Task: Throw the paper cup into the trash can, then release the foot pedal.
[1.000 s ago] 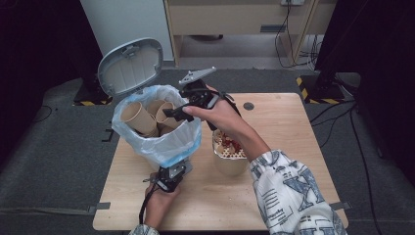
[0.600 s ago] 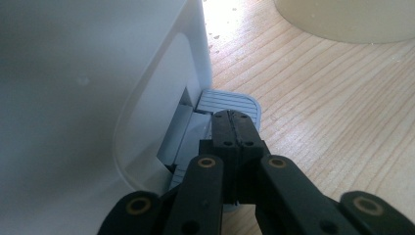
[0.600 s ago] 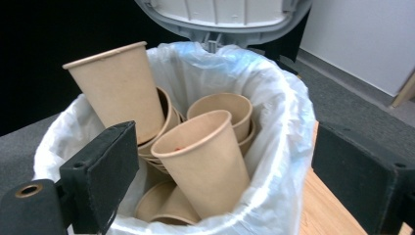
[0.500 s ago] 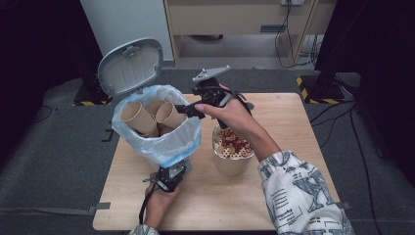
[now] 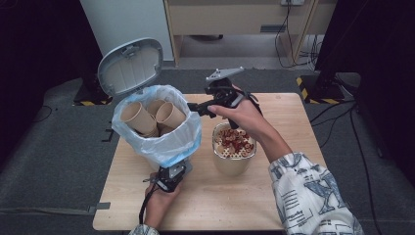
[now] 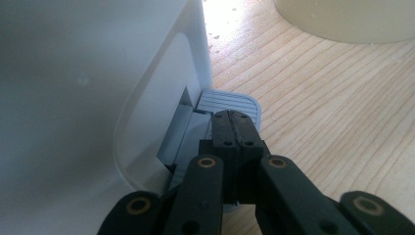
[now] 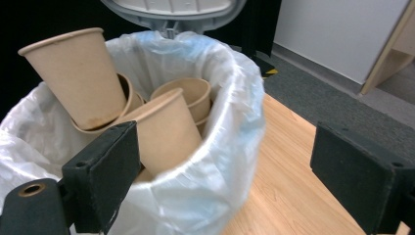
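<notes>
My left gripper (image 5: pixel 172 175) is low at the foot of the white bin (image 5: pixel 161 152), near the front edge of the wooden surface (image 5: pixel 293 127), and its jaws are clenched together with nothing between them; in the left gripper view the closed tips (image 6: pixel 234 128) rest on the grey ribbed pedal (image 6: pixel 229 103) that comes out from the base of the bin (image 6: pixel 88 98). The grey lid (image 5: pixel 131 66) of the bin stands open and tilted back. My right gripper (image 5: pixel 198 108) is held in the air just beside the rim of the bin, on its right side, and its jaws are released wide apart and hold nothing; in the right gripper view the two black pads (image 7: pixel 108 169) stand far from each other with the bin between them farther off. The bin has a clear bluish plastic liner (image 7: pixel 230 137) folded over its rim, and inside it lie several brown paper cups (image 7: pixel 161 129), some tilted and one upright (image 7: pixel 78 73). On the surface, just to the right of the bin, stands a beige container (image 5: pixel 234 155) with red and pale pieces inside; I cannot tell what the pieces are
</notes>
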